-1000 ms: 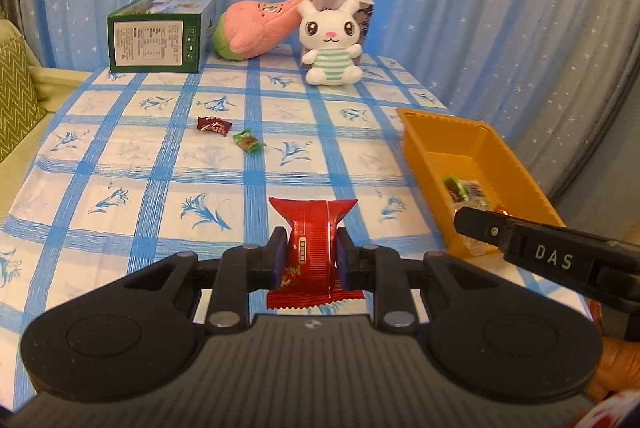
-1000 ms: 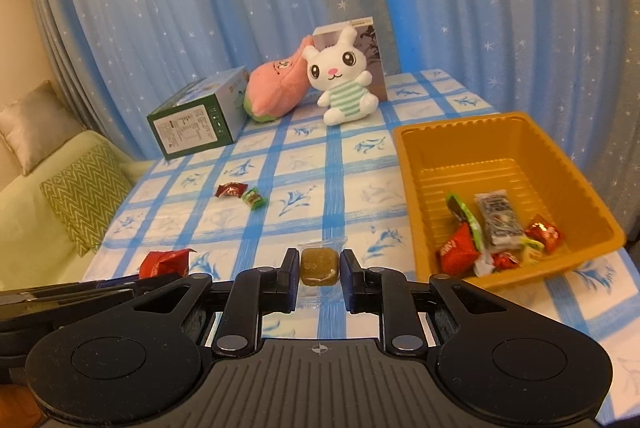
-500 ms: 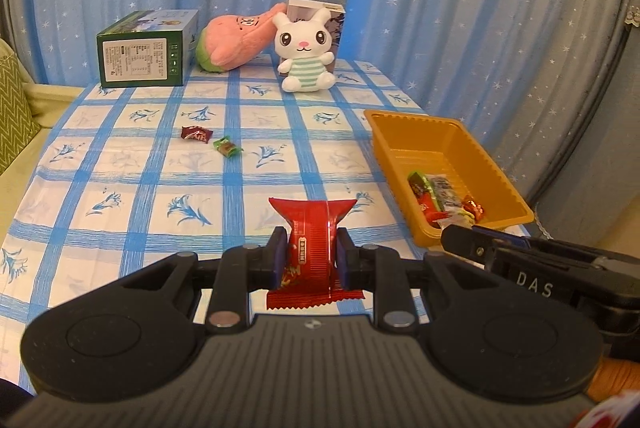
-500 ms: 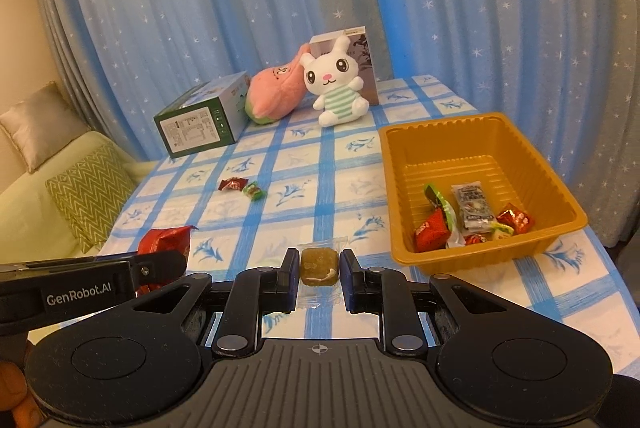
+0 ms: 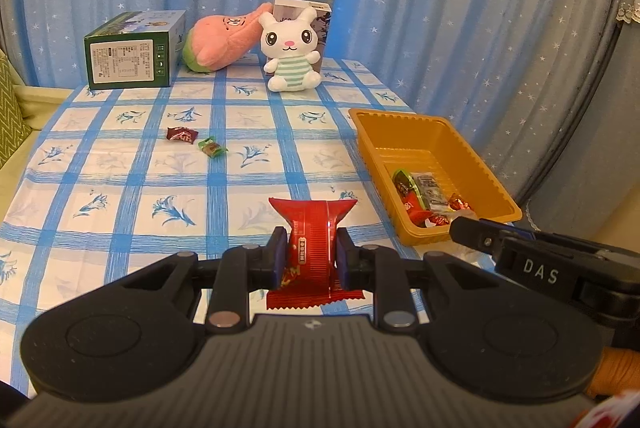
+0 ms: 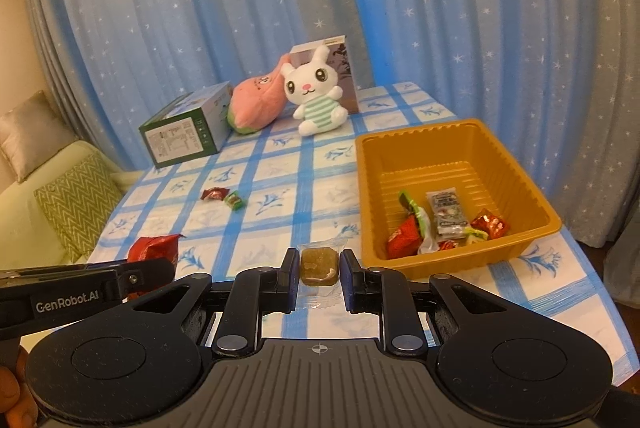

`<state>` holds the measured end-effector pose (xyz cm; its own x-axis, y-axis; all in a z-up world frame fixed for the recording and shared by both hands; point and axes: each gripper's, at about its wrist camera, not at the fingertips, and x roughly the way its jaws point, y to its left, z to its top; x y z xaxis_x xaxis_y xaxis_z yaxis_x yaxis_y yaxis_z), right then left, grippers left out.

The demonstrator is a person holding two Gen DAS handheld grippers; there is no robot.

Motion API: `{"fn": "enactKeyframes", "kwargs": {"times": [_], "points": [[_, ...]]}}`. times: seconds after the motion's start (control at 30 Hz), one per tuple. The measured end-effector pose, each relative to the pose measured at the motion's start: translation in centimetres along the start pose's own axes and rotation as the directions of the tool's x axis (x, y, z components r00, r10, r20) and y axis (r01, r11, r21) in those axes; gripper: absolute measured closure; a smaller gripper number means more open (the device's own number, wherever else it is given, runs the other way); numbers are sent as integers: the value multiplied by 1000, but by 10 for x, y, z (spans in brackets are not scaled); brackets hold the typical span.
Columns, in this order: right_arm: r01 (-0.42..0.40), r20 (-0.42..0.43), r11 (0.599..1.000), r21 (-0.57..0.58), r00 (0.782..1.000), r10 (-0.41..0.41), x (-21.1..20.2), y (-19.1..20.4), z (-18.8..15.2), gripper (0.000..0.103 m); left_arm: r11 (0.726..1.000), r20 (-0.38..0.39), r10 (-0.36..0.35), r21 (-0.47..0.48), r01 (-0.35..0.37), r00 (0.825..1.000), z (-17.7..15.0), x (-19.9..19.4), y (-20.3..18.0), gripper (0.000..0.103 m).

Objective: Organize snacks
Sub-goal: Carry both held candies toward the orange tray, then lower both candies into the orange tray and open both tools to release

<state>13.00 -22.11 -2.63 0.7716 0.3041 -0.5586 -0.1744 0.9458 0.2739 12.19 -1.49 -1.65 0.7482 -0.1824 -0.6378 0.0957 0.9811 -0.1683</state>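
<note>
My left gripper (image 5: 311, 252) is shut on a red snack packet (image 5: 312, 248) and holds it above the table's near edge. My right gripper (image 6: 319, 266) is shut on a brown candy in a clear wrapper (image 6: 319, 265), just left of the orange tray (image 6: 516, 164). The tray (image 5: 416, 120) holds several wrapped snacks (image 6: 444, 220). A dark red candy (image 5: 182, 135) and a green candy (image 5: 211, 147) lie on the checked tablecloth at mid left. In the right wrist view the left gripper's fingers (image 6: 132, 278) show at the left with the red packet (image 6: 154, 248).
A green box (image 5: 132, 54), a pink plush (image 5: 220, 42), a white bunny plush (image 5: 292, 52) and a small box behind it stand at the table's far edge. Blue starred curtains hang behind. A sofa with cushions (image 6: 76, 204) is on the left.
Both grippers have pulled back and risen a little from the table, each still holding its snack. The tray and its contents now show more fully in the left wrist view.
</note>
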Motion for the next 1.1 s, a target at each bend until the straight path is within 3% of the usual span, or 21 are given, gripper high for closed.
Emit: {"fn": "enactKeyframes", "kwargs": {"times": [0.6, 1.1], "points": [[98, 38, 989, 109, 994, -103, -8, -62, 16, 81, 994, -22, -83, 68, 85, 996, 14, 28, -49, 81], [131, 58, 977, 167, 988, -142, 0, -106, 38, 81, 985, -38, -138, 99, 141, 990, 37, 63, -84, 81]]}}
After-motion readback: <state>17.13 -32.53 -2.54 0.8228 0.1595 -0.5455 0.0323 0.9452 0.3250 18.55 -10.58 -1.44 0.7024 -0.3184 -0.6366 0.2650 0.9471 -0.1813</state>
